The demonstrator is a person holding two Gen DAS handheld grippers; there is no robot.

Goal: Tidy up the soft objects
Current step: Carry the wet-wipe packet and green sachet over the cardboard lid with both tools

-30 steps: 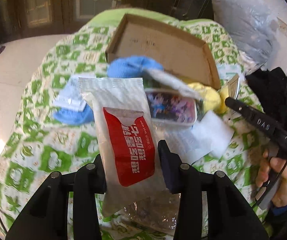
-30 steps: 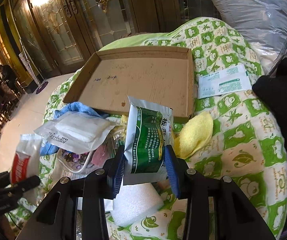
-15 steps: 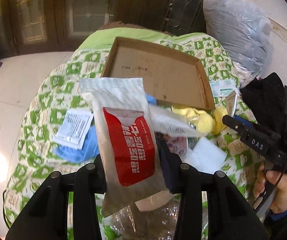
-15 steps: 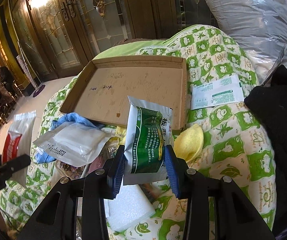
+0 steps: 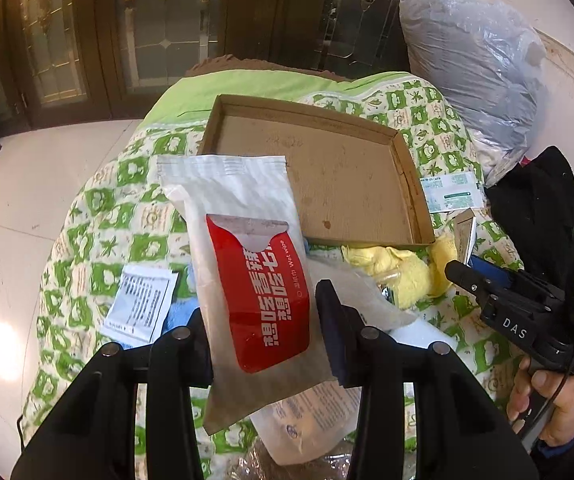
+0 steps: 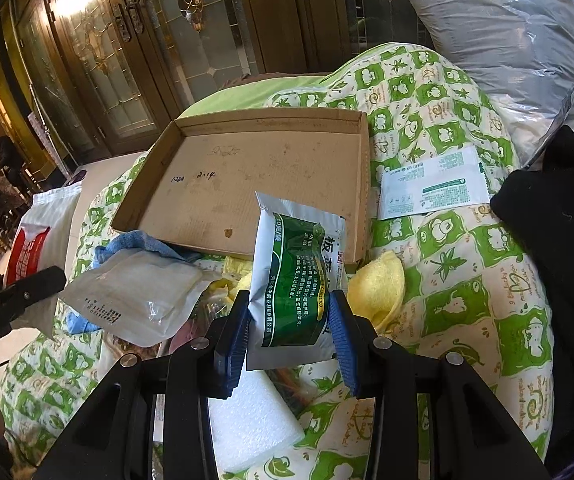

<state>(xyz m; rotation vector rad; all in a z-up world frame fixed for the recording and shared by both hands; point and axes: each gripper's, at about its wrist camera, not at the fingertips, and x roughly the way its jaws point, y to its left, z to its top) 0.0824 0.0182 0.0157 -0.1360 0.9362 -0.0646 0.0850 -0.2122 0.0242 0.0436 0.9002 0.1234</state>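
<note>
- One cardboard tray (image 6: 255, 176) is lying on the quilt.
- One red-and-white wet wipe pack (image 5: 247, 264) is showing.
- One green sachet (image 6: 299, 276) is showing.
- Two white printed sachets are lying flat (image 5: 141, 306) (image 6: 433, 190).
- One clear packet (image 6: 135, 296) is resting nearby.
- One blue cloth (image 6: 135, 242) is peeking out.
- Two yellow cloths are lying by the tray (image 6: 377, 286) (image 5: 403, 272).
- One white foam block (image 6: 251, 420) is showing.

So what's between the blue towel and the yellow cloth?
In the right wrist view, a clear plastic pouch lies between the blue towel and the yellow cloth.
</note>
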